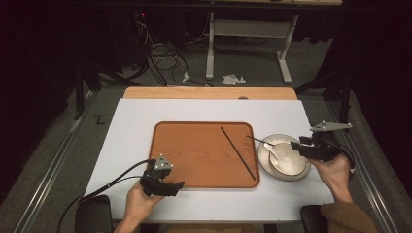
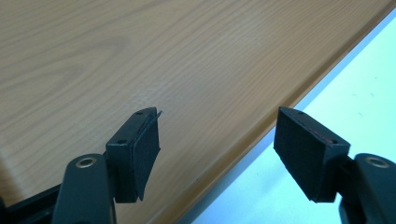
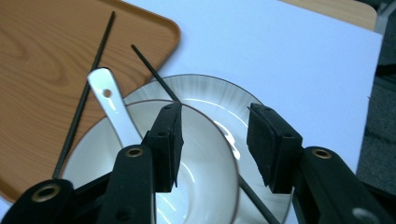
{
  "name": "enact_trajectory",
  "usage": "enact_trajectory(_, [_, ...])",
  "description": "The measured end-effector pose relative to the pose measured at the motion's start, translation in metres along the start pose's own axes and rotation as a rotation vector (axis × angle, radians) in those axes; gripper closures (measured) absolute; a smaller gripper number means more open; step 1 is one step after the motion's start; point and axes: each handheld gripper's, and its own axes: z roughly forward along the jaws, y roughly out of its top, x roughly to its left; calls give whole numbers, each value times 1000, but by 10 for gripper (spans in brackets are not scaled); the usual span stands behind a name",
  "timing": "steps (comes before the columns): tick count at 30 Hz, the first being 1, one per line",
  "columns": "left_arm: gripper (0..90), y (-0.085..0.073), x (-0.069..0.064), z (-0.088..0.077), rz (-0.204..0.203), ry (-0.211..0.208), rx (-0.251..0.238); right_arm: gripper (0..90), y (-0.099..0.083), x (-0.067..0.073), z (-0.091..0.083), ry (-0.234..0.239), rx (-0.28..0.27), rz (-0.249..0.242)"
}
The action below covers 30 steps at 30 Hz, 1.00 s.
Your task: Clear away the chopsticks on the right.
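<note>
High view: right gripper (image 1: 297, 142) over bowl (image 1: 286, 162) on plate (image 1: 265, 145), jaws spread, nothing pinched; spoon (image 1: 271, 149) in bowl, handle toward tray (image 1: 194, 160); chopstick (image 1: 238, 152) diagonal on tray, second chopstick (image 3: 154, 70) across plate rim; left gripper (image 1: 179, 186) at tray's near edge, jaws spread

Grey carpet floor (image 1: 252, 68), tangled cables (image 1: 163, 60), dark surroundings.

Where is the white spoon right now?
In the high view the white spoon lies in the bowl on the plate, just right of the wooden tray. Its handle points toward the tray, beside the right gripper.
</note>
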Motion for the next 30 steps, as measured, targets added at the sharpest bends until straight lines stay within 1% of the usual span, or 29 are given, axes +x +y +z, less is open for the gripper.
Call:
enact_trajectory(3, [311, 0, 0, 1, -7, 1, -3, 569, -3, -10, 0, -3, 1, 23])
enact_trajectory(5, [311, 0, 0, 0, -6, -1, -3, 573, -6, -17, 1, -22, 8, 27])
enact_trajectory(8, [311, 0, 0, 0, -5, 1, -3, 599, -11, -27, 2, -36, 13, 53])
enact_trajectory(9, [311, 0, 0, 0, -5, 1, -1, 611, -13, -30, 2, -33, 13, 56])
enact_trajectory(11, [311, 0, 0, 0, -6, 3, -3, 633, -17, -34, 4, -37, 36, 60])
enact_trajectory(14, [311, 0, 0, 1, -7, 4, -1, 664, -20, -35, 10, -33, 85, 36])
enact_trajectory(18, [311, 0, 0, -1, 0, 7, -2, 684, -23, -33, 18, -40, 169, 0])
enact_trajectory(19, [311, 0, 0, 0, -1, 6, -1, 690, -24, -33, 19, -33, 170, -1])
enact_trajectory(20, [311, 0, 0, 0, 0, 5, -2, 689, -24, -33, 20, -35, 182, -1])
enact_trajectory(25, [310, 0, 0, -1, -1, 5, -3, 685, -29, -36, 30, -41, 264, -22])
enact_trajectory(27, [310, 0, 0, -1, -1, 6, -3, 686, -29, -36, 30, -39, 266, -22])
enact_trajectory(29, [310, 0, 0, 0, -1, 5, -2, 686, -29, -35, 30, -26, 268, -28])
enact_trajectory(30, [310, 0, 0, 0, -1, 5, -3, 686, -29, -35, 31, -29, 274, -29])
